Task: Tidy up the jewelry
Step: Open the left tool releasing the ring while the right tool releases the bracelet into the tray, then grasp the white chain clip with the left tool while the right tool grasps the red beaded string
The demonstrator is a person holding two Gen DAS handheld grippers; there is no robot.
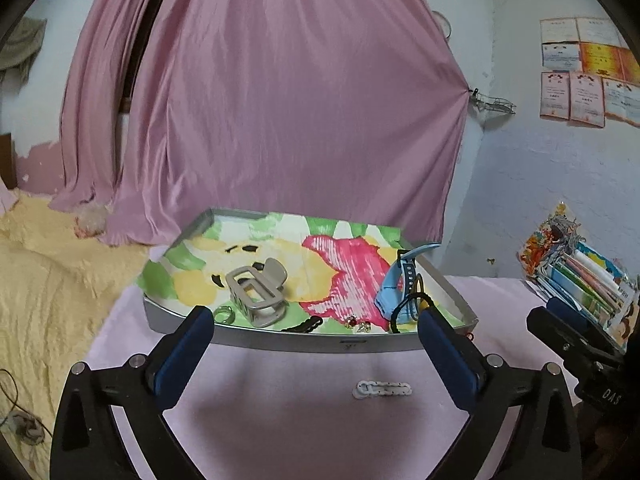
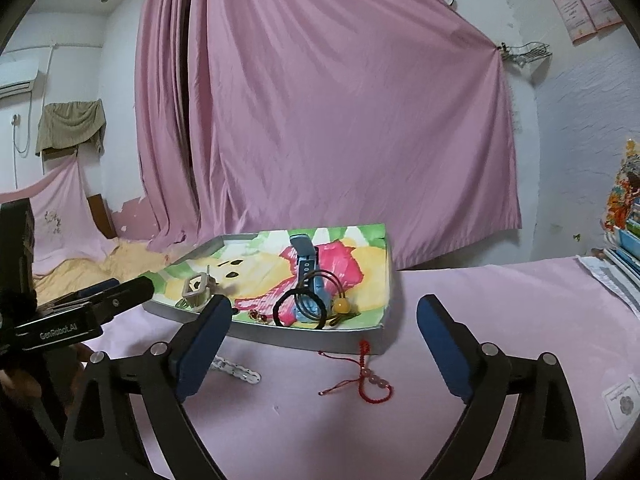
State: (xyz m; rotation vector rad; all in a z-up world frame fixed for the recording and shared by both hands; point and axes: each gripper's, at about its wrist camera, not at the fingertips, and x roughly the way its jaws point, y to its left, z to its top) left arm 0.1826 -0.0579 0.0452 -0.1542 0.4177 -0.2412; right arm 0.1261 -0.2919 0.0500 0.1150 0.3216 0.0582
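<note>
Two views were all we had, and each hid something. From the left wrist camera, our left gripper stood wide open with nothing between its blue pads, hovering above the pink tablecloth just short of the tray. Its right finger covered part of the tray's near right corner, so we could not make out all of the black hair tie lying there. The tray, lined with flowered paper, held a beige claw clip, a green ring at the near rim, a blue watch leaning on the right wall, and small red and gold earrings, too small for us to tell apart. Outside the tray, a white hair clip lay flat on the cloth between the fingers. Our other tool was cut off at the right edge.

From the right wrist camera, our right gripper was also spread wide and empty. Its left finger hid one end of the white hair clip and part of the claw clip. The tray showed the watch, the hair tie and an amber bead. A red string bracelet lay on the cloth just in front of the tray, apart from both fingers.
</note>
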